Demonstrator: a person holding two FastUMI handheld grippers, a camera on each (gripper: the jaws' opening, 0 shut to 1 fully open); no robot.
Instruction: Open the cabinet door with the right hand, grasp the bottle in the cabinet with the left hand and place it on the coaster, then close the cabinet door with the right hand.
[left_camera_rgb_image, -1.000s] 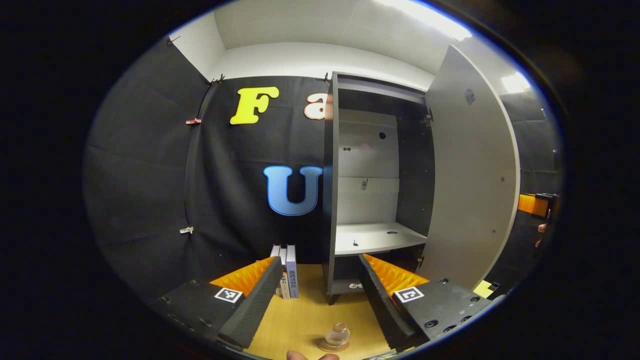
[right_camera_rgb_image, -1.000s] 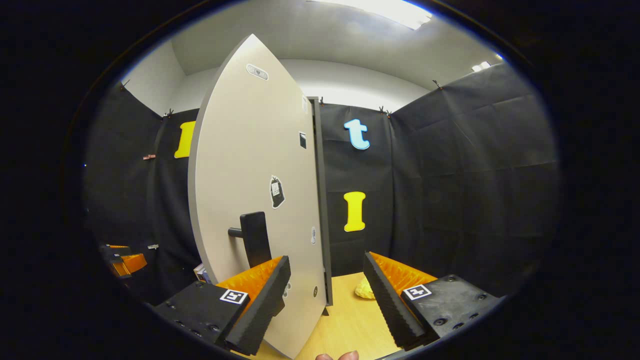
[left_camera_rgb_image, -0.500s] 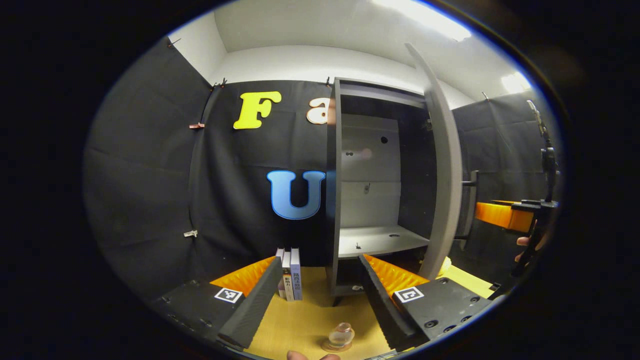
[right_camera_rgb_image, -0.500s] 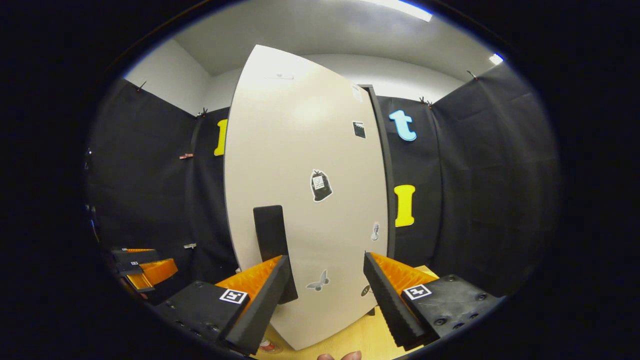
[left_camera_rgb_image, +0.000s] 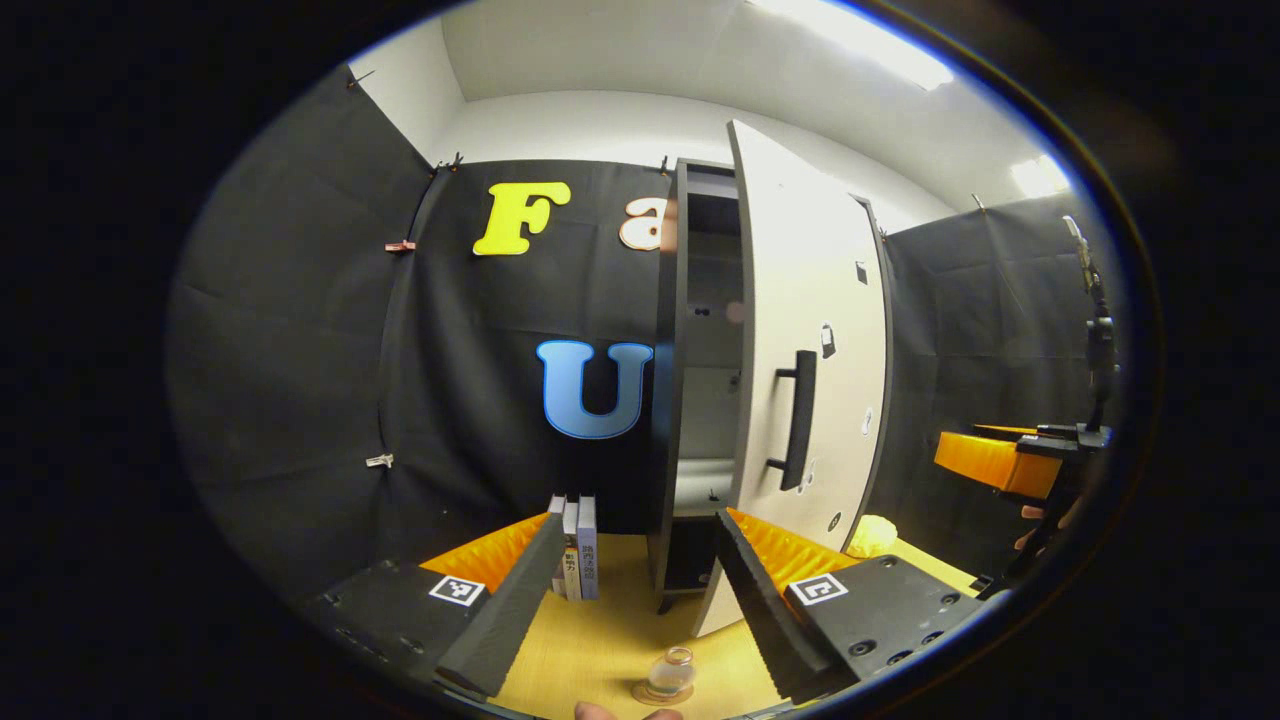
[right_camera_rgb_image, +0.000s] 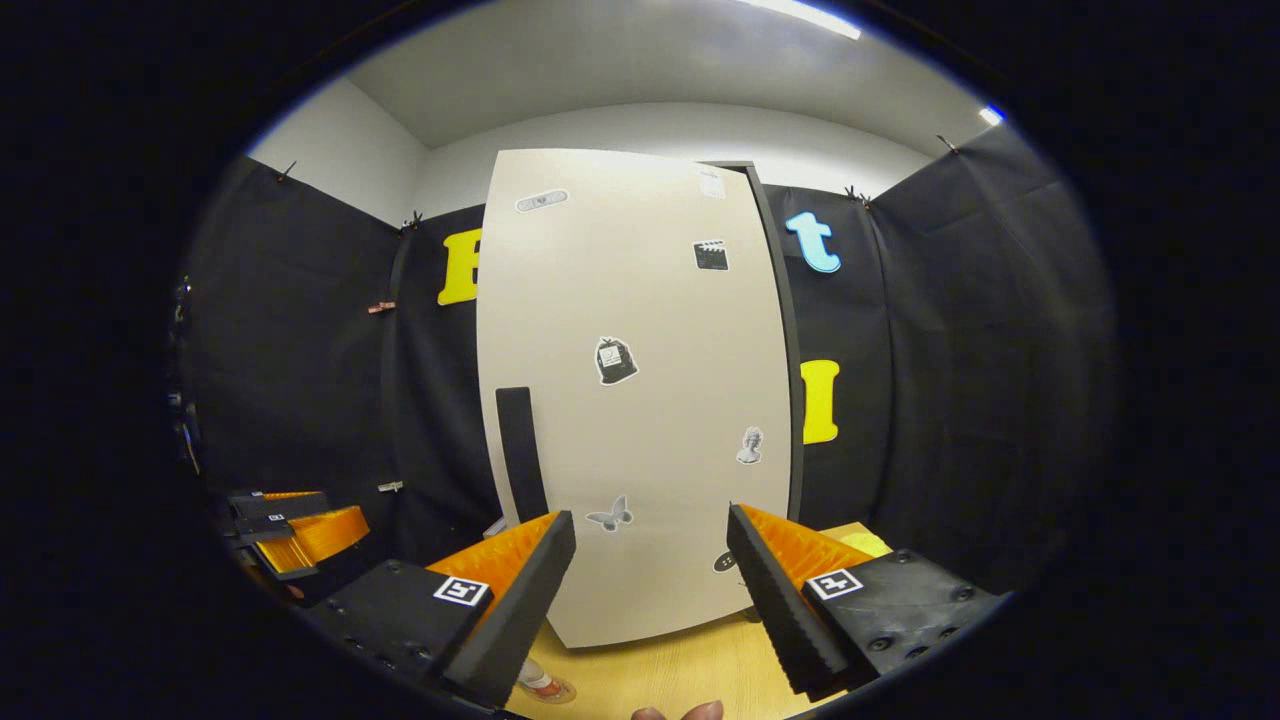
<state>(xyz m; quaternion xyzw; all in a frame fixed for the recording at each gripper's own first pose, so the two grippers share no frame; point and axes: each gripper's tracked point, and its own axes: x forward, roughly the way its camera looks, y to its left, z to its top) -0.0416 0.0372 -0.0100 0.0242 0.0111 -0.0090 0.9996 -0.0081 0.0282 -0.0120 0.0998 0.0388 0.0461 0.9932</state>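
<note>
The small clear bottle (left_camera_rgb_image: 668, 674) stands upright on the round coaster (left_camera_rgb_image: 645, 693) on the wooden table, just in front of my left gripper (left_camera_rgb_image: 638, 520), which is open and holds nothing. The tall cabinet (left_camera_rgb_image: 672, 380) has its pale door (left_camera_rgb_image: 805, 300) swung most of the way across, leaving a narrow gap at the left. The dark handle (left_camera_rgb_image: 799, 420) faces out. In the right gripper view the door (right_camera_rgb_image: 640, 400) stands straight ahead with its handle (right_camera_rgb_image: 521, 450) at the left. My right gripper (right_camera_rgb_image: 650, 520) is open in front of it. The bottle (right_camera_rgb_image: 537, 680) peeks out by its left finger.
A few books (left_camera_rgb_image: 577, 548) stand upright left of the cabinet foot. A yellow crumpled thing (left_camera_rgb_image: 868, 535) lies on the table to its right. The right gripper (left_camera_rgb_image: 1000, 462) and a hand show far right; the left gripper (right_camera_rgb_image: 300, 525) shows far left.
The cabinet door has swung from wide open to nearly shut, hiding the shelf. The right gripper followed its outer face. The left gripper and bottle barely moved.
</note>
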